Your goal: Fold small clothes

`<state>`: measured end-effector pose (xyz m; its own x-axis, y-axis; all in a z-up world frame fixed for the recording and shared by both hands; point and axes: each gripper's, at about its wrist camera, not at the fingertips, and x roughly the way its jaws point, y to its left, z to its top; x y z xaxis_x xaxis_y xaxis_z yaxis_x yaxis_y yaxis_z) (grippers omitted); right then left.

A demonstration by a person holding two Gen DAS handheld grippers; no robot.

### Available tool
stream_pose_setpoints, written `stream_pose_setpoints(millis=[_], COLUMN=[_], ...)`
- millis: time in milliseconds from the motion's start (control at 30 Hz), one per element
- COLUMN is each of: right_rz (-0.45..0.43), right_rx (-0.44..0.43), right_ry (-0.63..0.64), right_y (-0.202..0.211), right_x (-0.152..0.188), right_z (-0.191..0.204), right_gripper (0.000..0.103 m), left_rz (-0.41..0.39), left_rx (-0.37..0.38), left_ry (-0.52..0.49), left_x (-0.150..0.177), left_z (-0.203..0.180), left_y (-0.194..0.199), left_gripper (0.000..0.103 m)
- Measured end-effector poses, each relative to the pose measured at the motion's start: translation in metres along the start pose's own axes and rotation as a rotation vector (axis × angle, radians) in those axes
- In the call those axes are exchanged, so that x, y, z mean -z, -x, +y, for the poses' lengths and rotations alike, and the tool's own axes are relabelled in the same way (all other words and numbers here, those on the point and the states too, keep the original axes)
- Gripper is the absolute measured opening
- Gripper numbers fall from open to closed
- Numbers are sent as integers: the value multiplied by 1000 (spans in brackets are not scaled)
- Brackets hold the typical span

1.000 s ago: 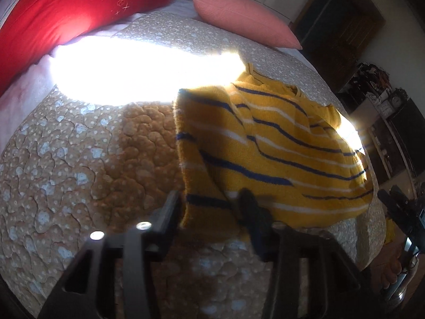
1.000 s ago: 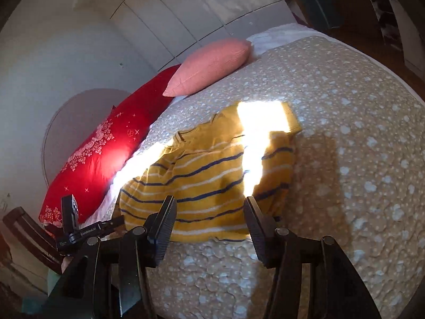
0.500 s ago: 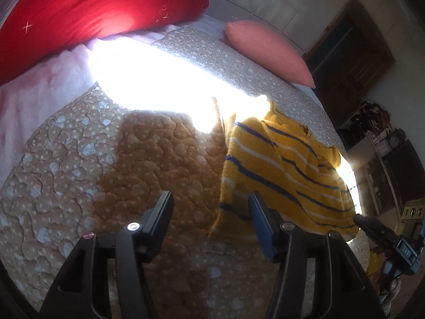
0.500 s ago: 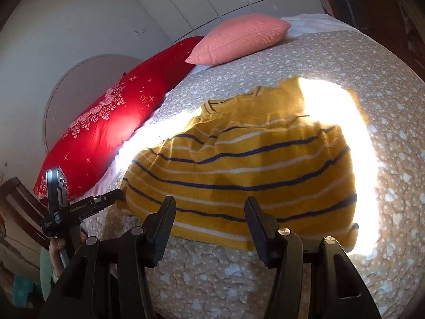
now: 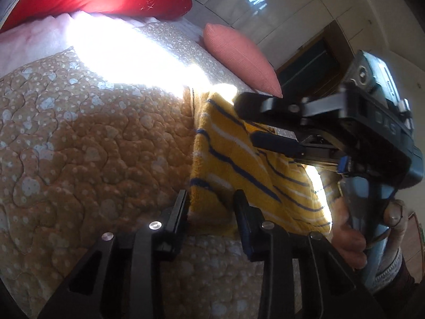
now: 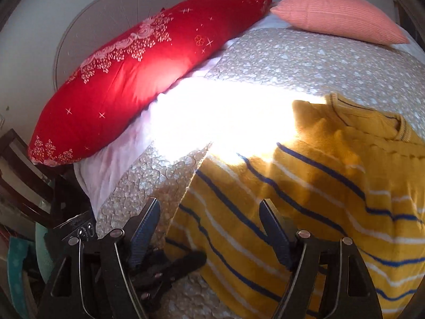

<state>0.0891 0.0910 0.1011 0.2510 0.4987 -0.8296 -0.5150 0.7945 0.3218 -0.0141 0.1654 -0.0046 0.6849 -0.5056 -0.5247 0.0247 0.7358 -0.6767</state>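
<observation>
A yellow sweater with blue and white stripes (image 5: 239, 159) lies flat on the quilted bed cover (image 5: 93, 146); it also shows in the right wrist view (image 6: 305, 199), collar at the far right. My left gripper (image 5: 211, 199) is open, with the sweater's near left corner between its jaws. My right gripper (image 6: 209, 207) is open over the sweater's left edge. The right gripper also shows in the left wrist view (image 5: 248, 119), hovering above the sweater with jaws apart. The left gripper's fingertips (image 6: 191, 260) show low in the right wrist view.
A long red pillow (image 6: 138, 74) and a pink cushion (image 6: 337, 13) lie at the head of the bed. A bright sun patch (image 5: 127, 53) crosses the cover. Dark wooden furniture (image 6: 24, 180) stands beside the bed on the left. A dark doorway (image 5: 310, 61) is at the back.
Both grippers have closed in on the sweater's left side. The left gripper now has the near corner between its jaws. The right gripper swung left, over the sweater.
</observation>
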Motion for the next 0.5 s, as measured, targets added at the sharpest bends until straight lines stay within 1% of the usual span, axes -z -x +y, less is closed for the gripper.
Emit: stream_pose_setpoints(millis=[67,133,167,200,233,267,300,333,367,400,467,500], right_rz=[52,88,102,120,139,151,150,151,146,128,71,26], right_rx=[70,141,176,206,230,260,311,360,360,352,308,274], right_ry=[16,39,51,68,91,114,133,154,169,171,140,109], right_y=[-24,-41,-47,-53,-58,-62,-64,-64,-62,-55,-28,-9], right_x=[-8,-12,-14,-16,-17,-17,-16,-16,-16,-15,-17,-16], right_z=[8,12,14,15,17,18,20,20,21,20,13,5], right_gripper=[82,83,83,83,82,75,55,44,38,30,21,20], left_rz=[-5,8,30,47,48,47,46,45,45,43,38,39], left_rx=[73,177,232,270,291,312,329,345,361,377,412,427], left_ry=[26,51,60,72,90,108,120,128,136,146,172,188], left_x=[-1,-5,-6,-8,-8,-8,-9,-10,-10,-10,-11,-12], left_z=[6,12,16,20,24,27,30,32,34,36,42,46], left_y=[8,14,13,13,14,15,15,15,16,16,17,16], left_gripper=[36,45,52,53,53,53,53,53,54,54,54,55])
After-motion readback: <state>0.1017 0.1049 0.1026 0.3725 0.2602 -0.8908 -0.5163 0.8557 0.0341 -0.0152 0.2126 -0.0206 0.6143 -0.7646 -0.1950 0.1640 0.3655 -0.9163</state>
